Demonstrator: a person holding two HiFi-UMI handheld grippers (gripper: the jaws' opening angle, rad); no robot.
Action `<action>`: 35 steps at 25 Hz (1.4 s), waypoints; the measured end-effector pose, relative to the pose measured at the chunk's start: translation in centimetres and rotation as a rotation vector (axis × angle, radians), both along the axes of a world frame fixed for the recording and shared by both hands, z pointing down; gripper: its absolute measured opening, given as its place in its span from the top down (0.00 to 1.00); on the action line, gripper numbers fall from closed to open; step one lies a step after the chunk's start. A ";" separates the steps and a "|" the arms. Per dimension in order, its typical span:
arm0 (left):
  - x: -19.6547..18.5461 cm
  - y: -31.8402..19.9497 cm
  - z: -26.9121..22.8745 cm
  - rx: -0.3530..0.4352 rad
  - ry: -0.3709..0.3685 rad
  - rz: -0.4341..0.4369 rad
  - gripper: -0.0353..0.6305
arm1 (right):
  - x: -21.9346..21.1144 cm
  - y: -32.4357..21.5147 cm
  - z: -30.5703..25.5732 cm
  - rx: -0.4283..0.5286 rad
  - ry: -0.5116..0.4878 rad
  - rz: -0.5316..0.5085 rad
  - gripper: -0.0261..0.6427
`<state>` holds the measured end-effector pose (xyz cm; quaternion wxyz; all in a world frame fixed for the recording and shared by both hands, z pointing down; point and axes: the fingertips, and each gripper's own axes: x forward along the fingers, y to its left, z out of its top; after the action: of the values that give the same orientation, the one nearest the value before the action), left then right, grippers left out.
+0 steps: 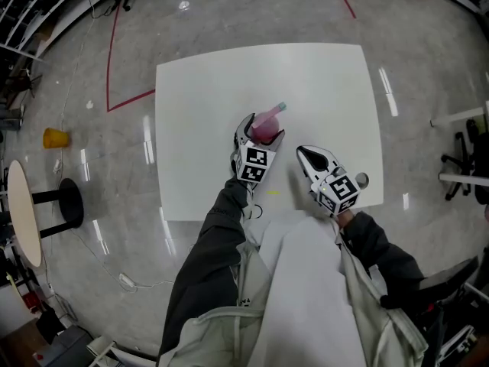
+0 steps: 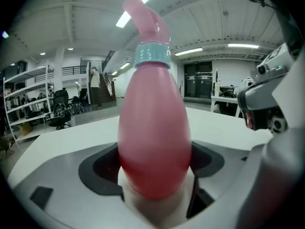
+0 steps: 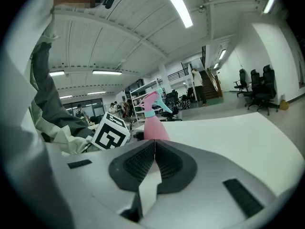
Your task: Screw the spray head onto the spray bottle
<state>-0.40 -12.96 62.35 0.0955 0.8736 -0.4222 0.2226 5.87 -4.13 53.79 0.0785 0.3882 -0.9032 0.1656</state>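
Left gripper (image 1: 263, 128): 2 jaws spread wide, 1 on each flank of the spray bottle (image 2: 155, 128), which stands between the pads with its sides close against them; not clamped.
Spray bottle: pink, bulbous body, upright on the white tabletop (image 1: 328, 90), towards the middle of its near half.
Spray head (image 2: 147, 18): pink, curved, seated on top of the spray bottle above a teal collar (image 2: 152, 55).
Right gripper (image 1: 303, 153): jaws pressed together, nothing between them; sits to the right of the spray bottle and nearer the person, apart from it, pointing roughly towards it.
Yellow cup-like item (image 1: 55, 138): on the floor, well off to the left of the spray bottle.
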 end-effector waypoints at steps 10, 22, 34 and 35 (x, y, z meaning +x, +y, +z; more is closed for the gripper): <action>2.6 8.0 -5.9 0.032 0.080 0.312 0.32 | 2.0 0.1 -10.5 0.233 -0.139 -0.123 0.89; 3.0 11.7 -7.0 -0.017 0.022 0.429 0.32 | -5.6 3.7 -13.2 0.374 0.208 -0.526 0.84; 2.4 8.9 -7.4 -0.081 -0.032 0.043 0.32 | -5.0 1.3 -14.4 0.173 -0.005 -0.051 0.87; 2.6 8.9 -7.7 -0.077 -0.010 0.045 0.32 | -5.0 1.9 -15.3 0.191 -0.028 -0.087 0.86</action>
<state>2.20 -4.02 54.68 0.1220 0.8774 -0.3938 0.2452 0.83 -2.20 38.49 0.0354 0.3522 -0.9318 0.0805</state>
